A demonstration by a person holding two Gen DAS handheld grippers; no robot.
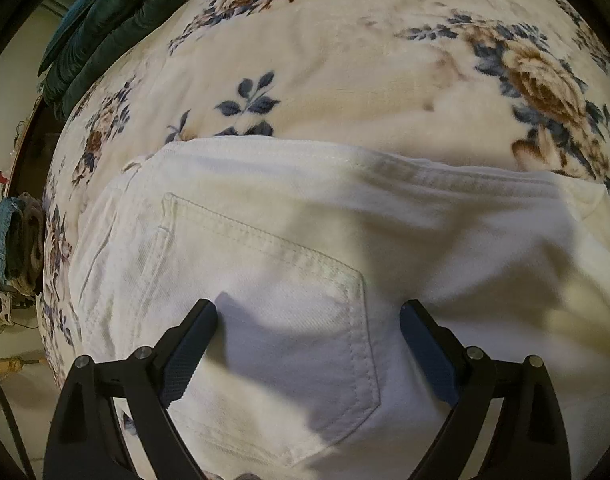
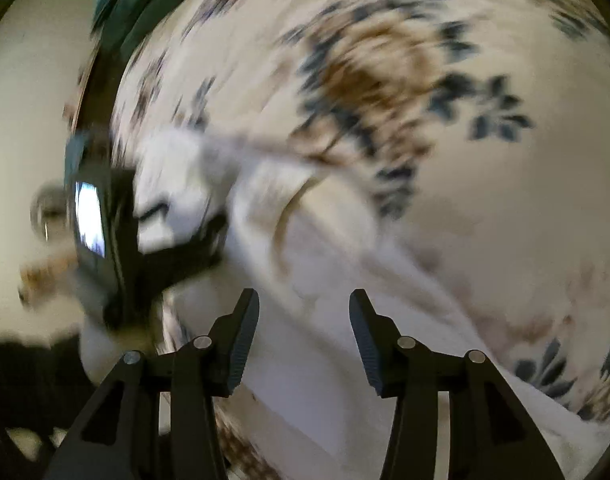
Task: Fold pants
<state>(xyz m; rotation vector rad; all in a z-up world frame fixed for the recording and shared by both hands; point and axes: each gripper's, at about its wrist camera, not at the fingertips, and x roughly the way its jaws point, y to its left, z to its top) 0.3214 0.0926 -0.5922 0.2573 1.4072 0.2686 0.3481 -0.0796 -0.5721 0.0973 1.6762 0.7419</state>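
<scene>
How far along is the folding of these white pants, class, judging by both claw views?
Done: the white pants lie on the floral blanket, back pocket up, apparently doubled into a compact panel. In hand: nothing; the left claw is open above the pocket, and the right claw is open over a loose, rumpled part of the cloth. Left: probably folding that part over and smoothing.

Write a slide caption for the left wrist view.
Left hand-held gripper open above white pants' back pocket, on a floral blanket.
</scene>
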